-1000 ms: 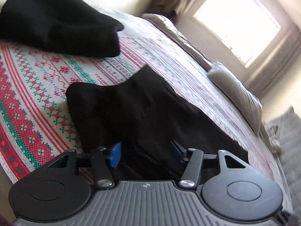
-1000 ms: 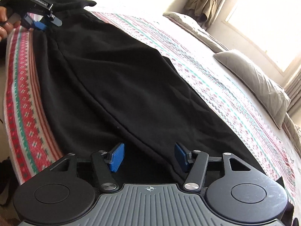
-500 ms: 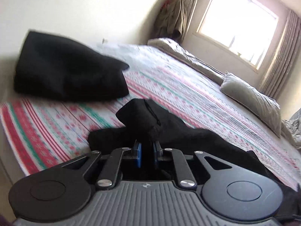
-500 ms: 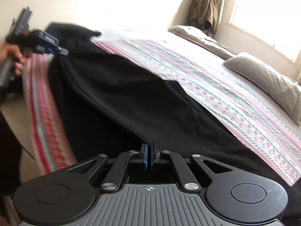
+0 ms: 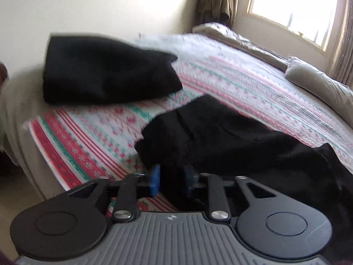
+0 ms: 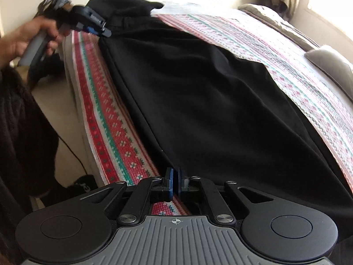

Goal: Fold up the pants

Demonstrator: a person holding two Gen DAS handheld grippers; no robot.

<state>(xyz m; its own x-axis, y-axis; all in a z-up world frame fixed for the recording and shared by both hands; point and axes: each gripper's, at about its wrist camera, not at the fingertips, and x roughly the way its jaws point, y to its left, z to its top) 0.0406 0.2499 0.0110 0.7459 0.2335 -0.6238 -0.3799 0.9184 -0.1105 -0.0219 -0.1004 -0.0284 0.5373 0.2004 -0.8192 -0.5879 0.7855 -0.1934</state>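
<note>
Black pants (image 6: 198, 92) lie lengthwise on the bed's patterned red, green and white blanket (image 6: 103, 119). My right gripper (image 6: 174, 182) is shut on the pants' near edge. In the left wrist view the pants' other end (image 5: 209, 137) is bunched up in front of my left gripper (image 5: 171, 182), whose blue pads stand apart with black cloth between and behind them. The left gripper also shows far off in the right wrist view (image 6: 97, 27), held in a hand at the pants' far end.
Another black garment (image 5: 106, 72) lies folded at the bed's far corner by the wall. Grey pillows (image 5: 317, 84) line the far side under a bright window (image 5: 293, 2). The bed's edge and the floor (image 6: 64, 110) are to the left. A dark cable hangs there.
My left gripper was shut on the pants' end half a second ago and its pads now stand apart. My right gripper shut on the pants' edge and stays shut. Both views have shifted.
</note>
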